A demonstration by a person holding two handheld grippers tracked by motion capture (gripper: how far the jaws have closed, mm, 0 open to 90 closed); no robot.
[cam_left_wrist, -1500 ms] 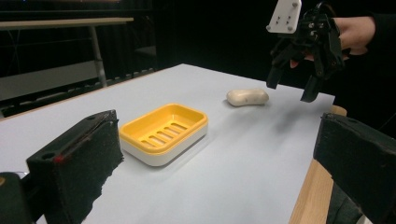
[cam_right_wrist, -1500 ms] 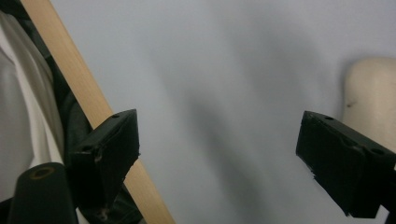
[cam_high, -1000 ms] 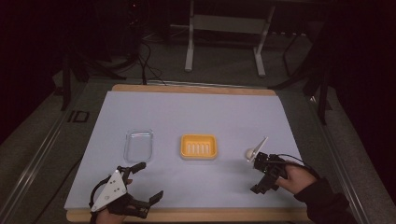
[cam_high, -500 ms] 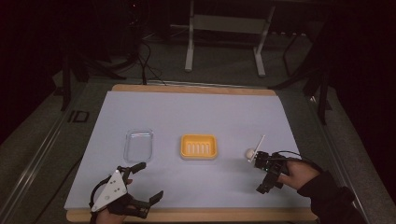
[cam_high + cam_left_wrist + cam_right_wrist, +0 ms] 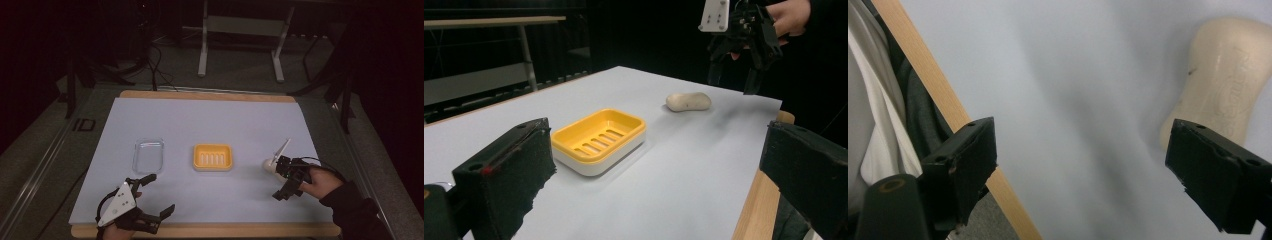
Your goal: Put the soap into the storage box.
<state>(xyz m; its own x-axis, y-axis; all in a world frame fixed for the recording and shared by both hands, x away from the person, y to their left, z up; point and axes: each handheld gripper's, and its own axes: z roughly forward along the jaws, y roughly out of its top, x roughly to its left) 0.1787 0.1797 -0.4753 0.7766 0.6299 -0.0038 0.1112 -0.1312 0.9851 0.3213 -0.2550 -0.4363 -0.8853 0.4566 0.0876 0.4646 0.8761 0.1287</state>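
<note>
A cream bar of soap (image 5: 268, 165) lies on the white table cover, to the right of a yellow slotted soap dish (image 5: 213, 157). My right gripper (image 5: 280, 178) stands open just beside the soap, nothing between its jaws. In the right gripper view the soap (image 5: 1223, 85) lies past the right-hand jaw, outside the gap. My left gripper (image 5: 159, 195) rests open at the table's near left edge. From the left gripper view I see the dish (image 5: 599, 140), the soap (image 5: 689, 101) and the right gripper (image 5: 731, 77) hovering over it.
A clear plastic tray (image 5: 148, 155) lies left of the dish. The wooden table edge (image 5: 948, 110) runs close behind my right gripper, with the person's clothing beyond it. Metal stand legs (image 5: 202, 50) rise behind the table.
The right hand has shifted a little to the right and turned beside the soap. The soap, the dish and the left gripper have stayed put.
</note>
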